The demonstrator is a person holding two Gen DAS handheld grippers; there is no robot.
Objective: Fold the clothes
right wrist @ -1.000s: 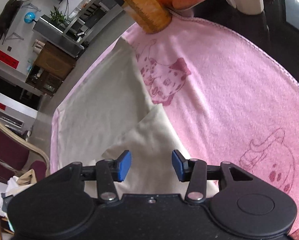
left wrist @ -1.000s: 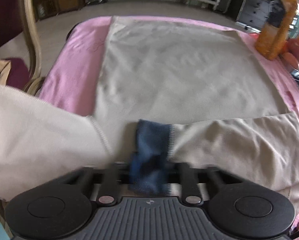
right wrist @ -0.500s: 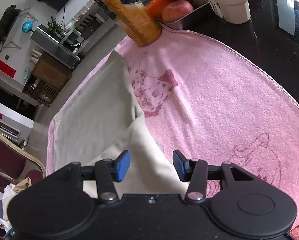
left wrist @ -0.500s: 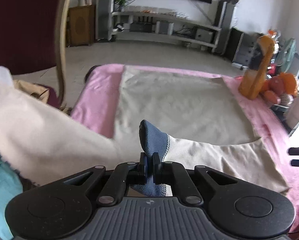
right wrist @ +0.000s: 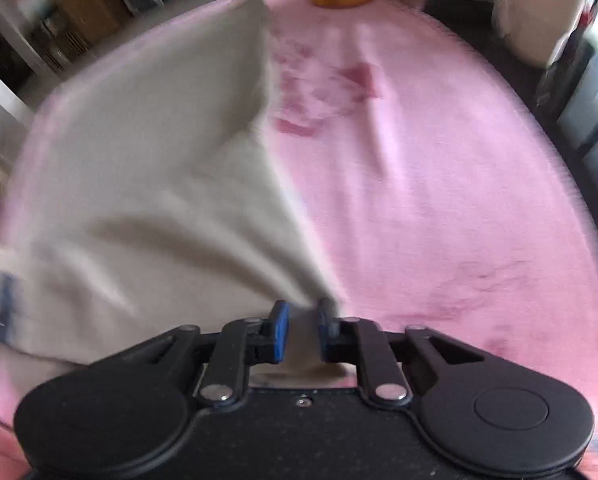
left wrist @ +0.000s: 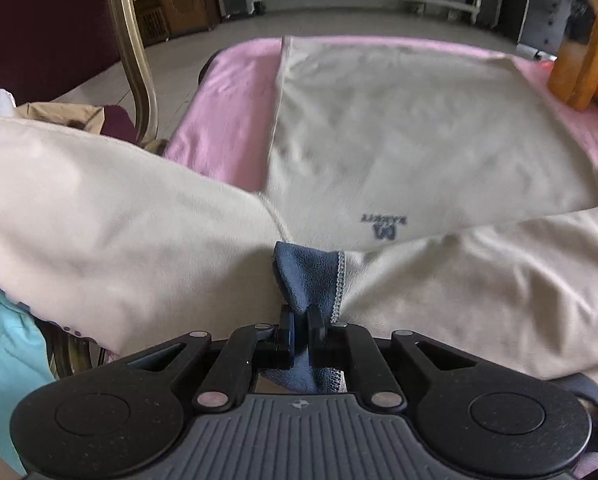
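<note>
Your right gripper [right wrist: 302, 320] has just been closing. A moment ago its blue pads stood wide apart over the beige garment [left wrist: 399, 128]; now they have come in around a pinch of the beige cloth at its right edge. The picture is blurred, and a narrow gap between the pads is filled with fabric, so I judge that the jaws are clamped on the cloth. The cloth rises in a ridge toward the pads, which suggests that you already lift it a little from the pink blanket [right wrist: 439, 180].

Your left gripper [left wrist: 301, 328] is clamped on the navy collar band [left wrist: 311, 276] of the same garment. Its jaws have opened by a very small amount, but the navy fabric is pinched between the pads and runs through them, so the hold is not lost.

This means both hands now have a hold, one at the neck and one at the side, so I judge that you are ready to carry the near part of the garment over for a fold. The garment itself lies spread flat on the pink blanket that covers the tabletop, with a small printed logo [left wrist: 383, 226] near the collar. An orange bottle [left wrist: 583, 40] stands at the far right, well apart from the cloth you hold.
</note>
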